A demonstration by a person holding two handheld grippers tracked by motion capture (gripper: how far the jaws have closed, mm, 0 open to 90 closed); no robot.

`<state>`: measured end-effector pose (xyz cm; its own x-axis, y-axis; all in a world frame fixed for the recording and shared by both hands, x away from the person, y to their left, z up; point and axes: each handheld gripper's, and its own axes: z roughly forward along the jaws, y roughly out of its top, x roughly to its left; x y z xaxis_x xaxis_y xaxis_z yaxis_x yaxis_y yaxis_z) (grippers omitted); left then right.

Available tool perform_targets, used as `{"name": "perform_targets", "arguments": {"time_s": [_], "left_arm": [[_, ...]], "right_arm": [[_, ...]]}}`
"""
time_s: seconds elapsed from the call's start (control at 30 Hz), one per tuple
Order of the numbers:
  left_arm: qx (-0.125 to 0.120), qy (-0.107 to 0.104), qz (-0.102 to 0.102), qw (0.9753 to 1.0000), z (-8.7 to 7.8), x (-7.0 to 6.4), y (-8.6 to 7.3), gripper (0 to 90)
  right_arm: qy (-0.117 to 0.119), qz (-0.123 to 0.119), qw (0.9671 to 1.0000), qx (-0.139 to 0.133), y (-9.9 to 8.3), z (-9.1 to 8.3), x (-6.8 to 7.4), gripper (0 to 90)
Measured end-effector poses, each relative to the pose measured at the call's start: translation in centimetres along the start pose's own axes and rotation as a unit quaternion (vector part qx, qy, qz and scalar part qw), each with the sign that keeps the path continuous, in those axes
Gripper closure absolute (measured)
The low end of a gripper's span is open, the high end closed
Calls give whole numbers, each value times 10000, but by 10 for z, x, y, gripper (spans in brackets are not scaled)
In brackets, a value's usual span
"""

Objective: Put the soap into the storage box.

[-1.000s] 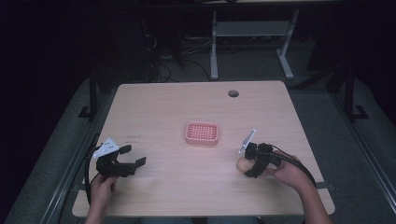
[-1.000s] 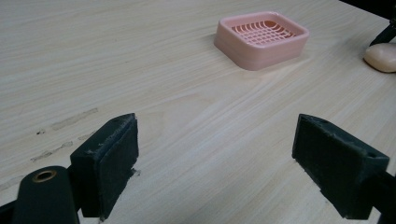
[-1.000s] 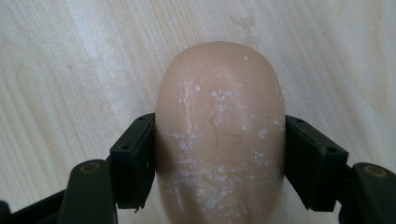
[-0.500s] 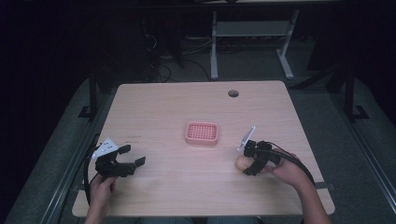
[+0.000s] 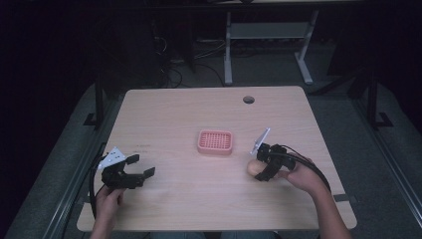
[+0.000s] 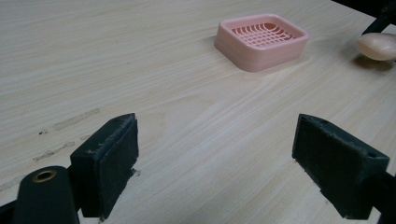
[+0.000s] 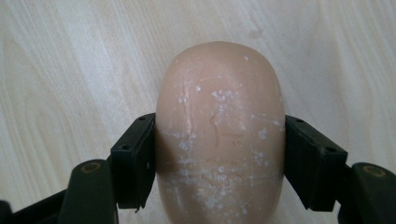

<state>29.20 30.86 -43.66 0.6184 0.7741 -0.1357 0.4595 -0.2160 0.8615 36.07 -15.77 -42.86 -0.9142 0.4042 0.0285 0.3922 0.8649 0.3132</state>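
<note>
Right gripper (image 7: 219, 161) near table's front right, jaws tight on both sides of soap bar (image 7: 219, 135). Soap low over wood, maybe just touching; hard to tell. Left gripper (image 6: 224, 172) near front left, jaws wide apart, holding nothing, resting low by table (image 5: 164, 114). Farther back, mid table: pink soap dish (image 5: 215, 142), nothing in it. Step in hand, my guess: soap grabbed. Next move needs lift, carry left and back, set soap down flat in dish.

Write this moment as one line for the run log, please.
right claw: shut on soap bar | left claw: open, empty | pink soap dish: empty, table centre | soap not yet in dish
</note>
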Motion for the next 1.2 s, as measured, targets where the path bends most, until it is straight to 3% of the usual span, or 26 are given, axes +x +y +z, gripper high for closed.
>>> {"name": "perform_targets", "arguments": {"time_s": [1.2], "left_arm": [[5, 3, -12, 10000, -1, 1, 0, 143]], "right_arm": [[81, -117, 9998, -145, 32, -7, -15, 318]]}}
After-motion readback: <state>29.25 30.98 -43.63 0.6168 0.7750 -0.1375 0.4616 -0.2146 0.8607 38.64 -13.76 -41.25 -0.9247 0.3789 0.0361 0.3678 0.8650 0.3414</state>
